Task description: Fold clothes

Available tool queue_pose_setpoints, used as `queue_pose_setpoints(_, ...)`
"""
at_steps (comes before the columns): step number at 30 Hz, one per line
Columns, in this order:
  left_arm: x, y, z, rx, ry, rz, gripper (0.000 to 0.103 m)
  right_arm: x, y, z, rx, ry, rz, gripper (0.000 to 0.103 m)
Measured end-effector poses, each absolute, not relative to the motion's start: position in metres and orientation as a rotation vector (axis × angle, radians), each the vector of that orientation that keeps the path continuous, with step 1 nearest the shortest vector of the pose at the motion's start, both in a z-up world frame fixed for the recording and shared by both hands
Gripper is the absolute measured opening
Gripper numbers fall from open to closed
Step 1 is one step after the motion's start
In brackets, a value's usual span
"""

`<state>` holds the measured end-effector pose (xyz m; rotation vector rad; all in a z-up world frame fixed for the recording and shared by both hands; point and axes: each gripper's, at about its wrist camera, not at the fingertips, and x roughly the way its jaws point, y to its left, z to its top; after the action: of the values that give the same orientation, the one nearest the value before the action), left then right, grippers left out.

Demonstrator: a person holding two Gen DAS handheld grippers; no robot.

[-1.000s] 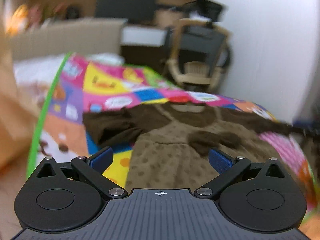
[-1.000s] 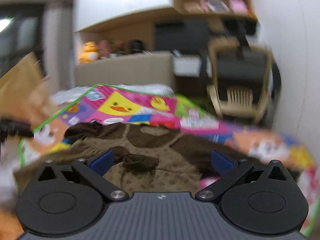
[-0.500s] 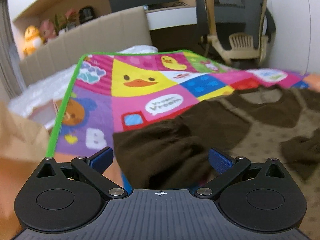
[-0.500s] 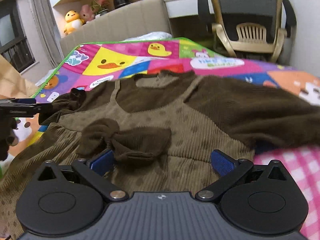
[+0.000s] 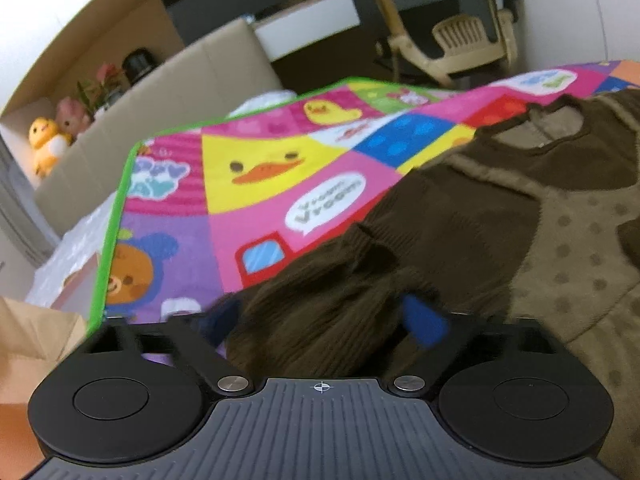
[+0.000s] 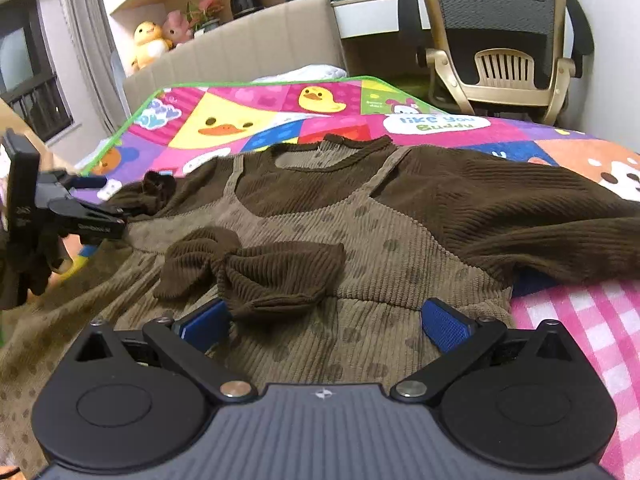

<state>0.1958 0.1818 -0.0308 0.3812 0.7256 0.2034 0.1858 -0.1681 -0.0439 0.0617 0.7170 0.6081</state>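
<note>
— Right wrist view first: what does the garment look like?
— It is a child's dress (image 6: 372, 248) lying flat, front up, on a bright cartoon play mat (image 6: 248, 116). The pinafore part is tan corduroy with darker dots; the neckline and long sleeves are dark brown ribbed knit. A dark brown bow (image 6: 256, 270) lies on the chest, just ahead of the left finger (image 6: 206, 324) of the right gripper (image 6: 324, 324).
— And that gripper's fingers?
— Spread wide, holding nothing, low over the skirt.
— The left one?
— The left gripper (image 5: 324, 320) has its blue pads either side of the bunched dark sleeve (image 5: 320, 312). They are spread, with the cloth between them; whether they press it I cannot tell.
— Beyond the mat?
— A beige headboard (image 6: 248, 52), plush toys (image 6: 156, 40) and an office chair (image 6: 500, 32).
</note>
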Motion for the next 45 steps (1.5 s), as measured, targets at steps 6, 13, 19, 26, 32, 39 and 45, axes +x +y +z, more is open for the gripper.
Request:
queue_pose_setpoints(6,0.198,0.193,-0.033,0.358,0.765,0.2,0.03,0.188,-0.178,-0.045,0.141,0.707,0.622,0.103)
queue_pose_setpoints(13,0.203,0.164,0.028,0.202,0.616,0.092,0.01,0.191,-0.173,-0.045,0.118,0.724,0.622,0.103)
queue_pose_setpoints(19,0.216,0.122,0.068,0.02,0.507,-0.088,0.011,0.193,-0.17,-0.045,0.097,0.732,0.62,0.103)
queue_pose_setpoints(26,0.221,0.082,0.036,-0.114,0.567,-0.28,0.069,0.19,-0.156,-0.044,-0.003,0.744,0.591,0.103)
queue_pose_setpoints(32,0.18,0.098,0.032,0.01,0.53,-0.256,0.095,0.19,-0.157,-0.013,-0.048,0.641,0.588,0.103)
queue_pose_setpoints(39,0.172,0.12,0.007,-0.045,0.582,-0.223,0.095,0.261,-0.12,0.008,0.053,0.655,0.576,0.071)
queue_pose_setpoints(45,0.169,0.13,0.007,-0.063,0.561,-0.213,0.097,0.299,-0.074,-0.036,0.013,0.767,0.552,0.028)
